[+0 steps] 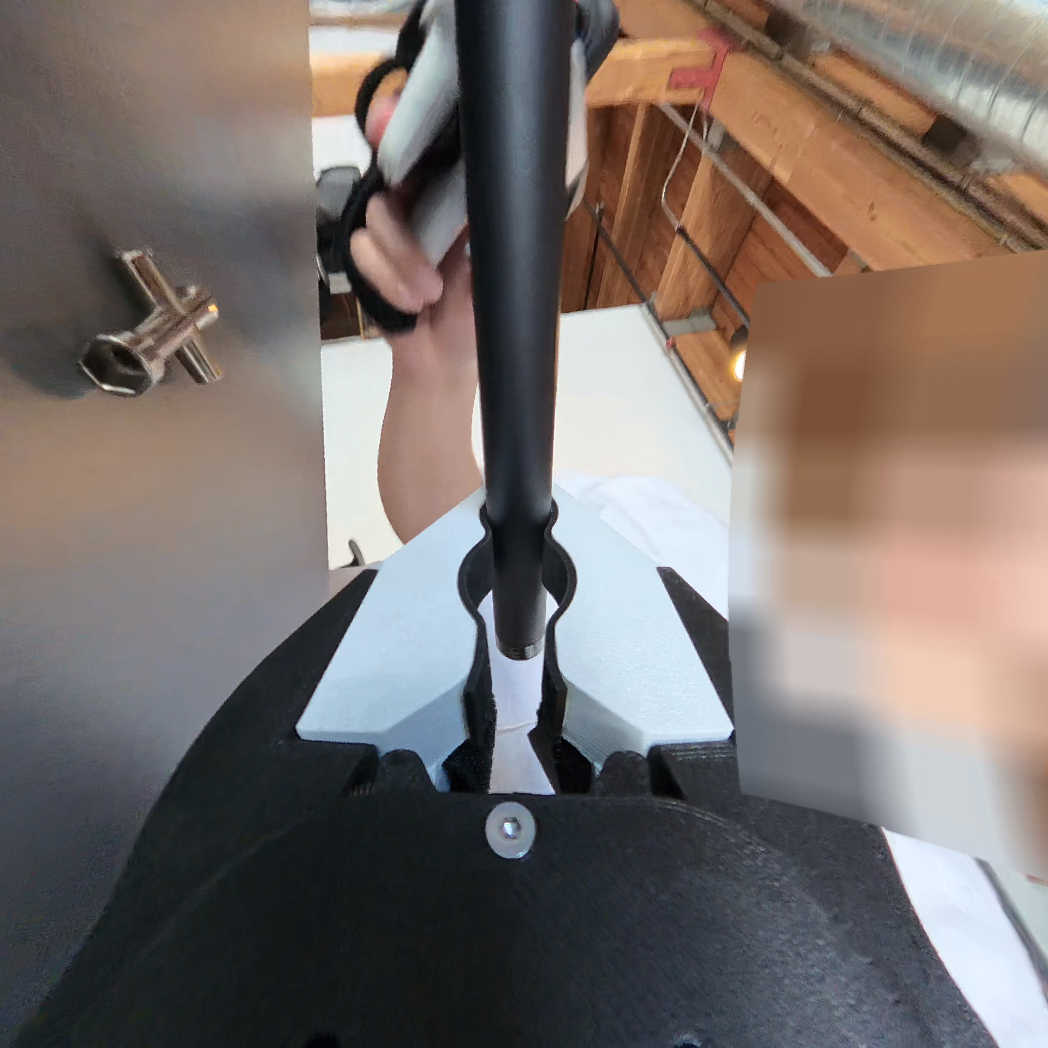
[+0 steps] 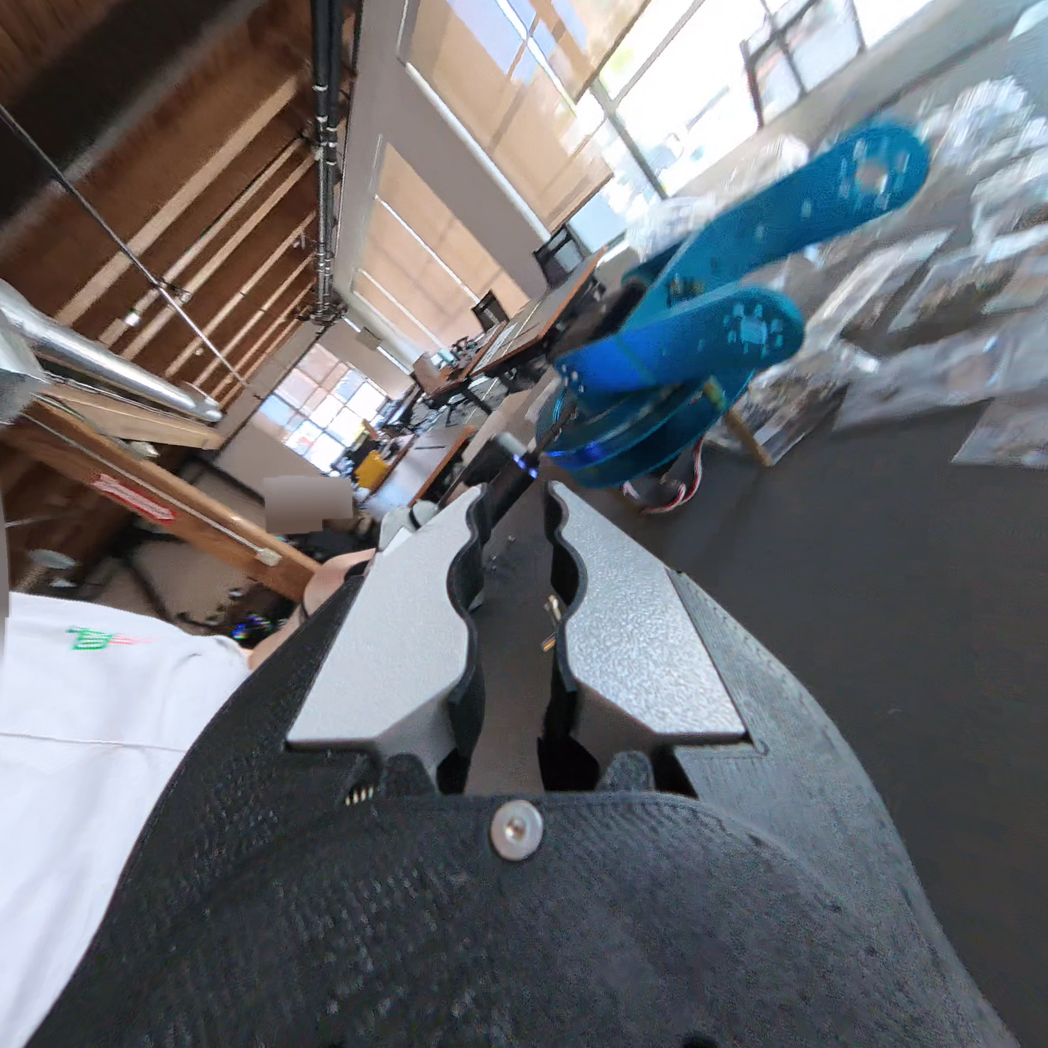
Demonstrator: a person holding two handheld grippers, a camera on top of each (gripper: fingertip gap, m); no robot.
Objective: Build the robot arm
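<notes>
Wooden ceiling beams (image 1: pixel 737 238) and a ribbed silver duct (image 1: pixel 935 74) hang over a dark matte table (image 2: pixel 850 624). At center, the left gripper (image 1: pixel 519 510), its pale textured fingers (image 1: pixel 397 641) lined with black scalloped pads, is clamped on a smooth black tapered rod (image 1: pixel 513 340) whose threaded tip shows between the fingers. Farther up the rod, a gloved hand (image 1: pixel 397 266) holds the other gripper beside it. A chrome cross-shaped socket wrench (image 1: pixel 147 334) lies on the table's grey surface at left. The right gripper (image 2: pixel 516 499), its grey speckled fingers (image 2: pixel 635 641) parted with nothing between them, points at a glossy blue plastic arm assembly (image 2: pixel 709 340) near clear plastic bags (image 2: pixel 964 255) toward the table's far edge.
</notes>
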